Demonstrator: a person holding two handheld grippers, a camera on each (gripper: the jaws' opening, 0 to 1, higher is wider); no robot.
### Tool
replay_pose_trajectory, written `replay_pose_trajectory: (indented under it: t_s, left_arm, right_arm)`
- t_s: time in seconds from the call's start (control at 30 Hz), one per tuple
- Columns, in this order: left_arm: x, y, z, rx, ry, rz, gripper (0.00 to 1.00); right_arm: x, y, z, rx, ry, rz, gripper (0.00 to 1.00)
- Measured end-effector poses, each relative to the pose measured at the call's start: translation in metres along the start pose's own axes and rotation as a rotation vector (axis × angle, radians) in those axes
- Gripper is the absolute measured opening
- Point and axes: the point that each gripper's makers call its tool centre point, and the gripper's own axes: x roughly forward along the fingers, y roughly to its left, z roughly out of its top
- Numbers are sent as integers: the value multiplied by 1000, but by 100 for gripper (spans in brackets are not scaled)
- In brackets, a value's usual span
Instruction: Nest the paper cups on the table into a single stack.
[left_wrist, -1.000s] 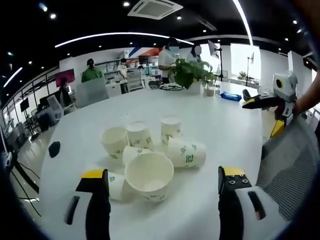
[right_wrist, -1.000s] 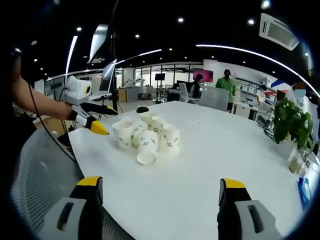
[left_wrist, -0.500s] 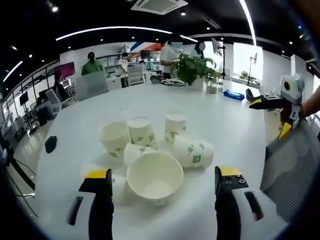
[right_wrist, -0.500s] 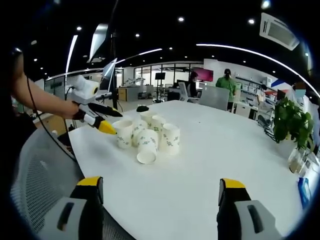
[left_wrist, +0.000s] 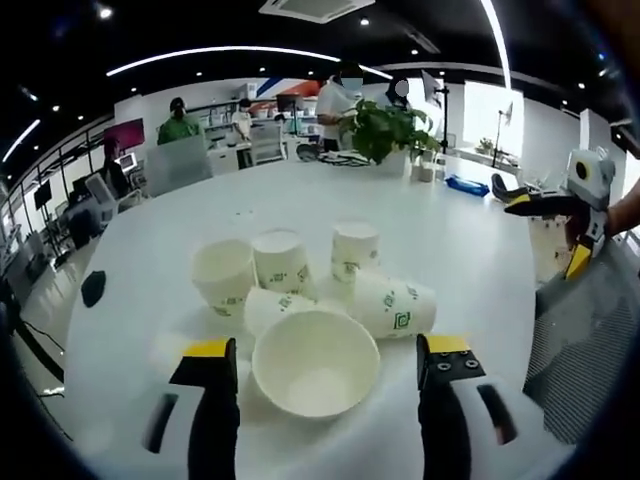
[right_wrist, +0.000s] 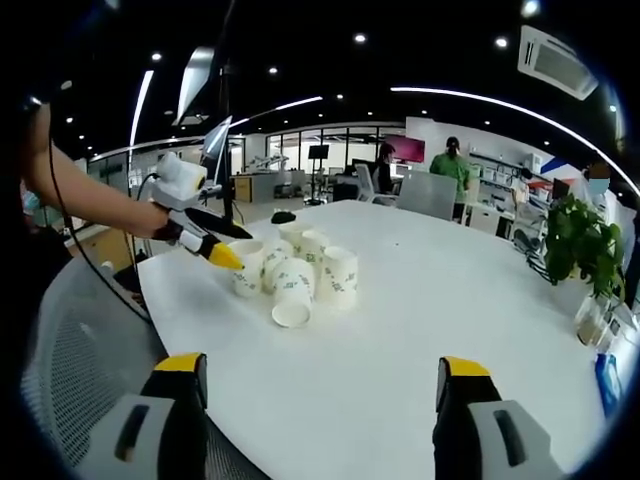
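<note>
Between spread jaws, tipped cup (left_wrist: 315, 361) (mouth visible)

Left gripper (left_wrist: 330, 370) hovering over white desk (left_wrist: 470, 250), jaws spread wide, flanking tipped paper cup (left_wrist: 315, 362) lying mouth toward camera. Other cups (left_wrist: 282, 265) clustering just behind, some upright, some lying. Right gripper (left_wrist: 560, 215) showing at right edge. Potted plant (left_wrist: 385, 130) standing far back.

Left gripper view close on cups (left_wrist: 315, 300); right gripper view farther, same cluster.
</note>
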Motion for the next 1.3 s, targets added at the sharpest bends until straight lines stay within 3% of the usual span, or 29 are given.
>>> replay_pose_trajectory:
  t_s: [0.6, 1.3]
  left_arm:
    - [5, 1, -9, 3, 35, 2, 53]
    - [-2, -6, -5, 3, 14, 14, 51]
  right_arm:
    - [0, 0, 0, 10, 5, -2, 95]
    - [0, 0, -1, 5, 8, -4, 95]
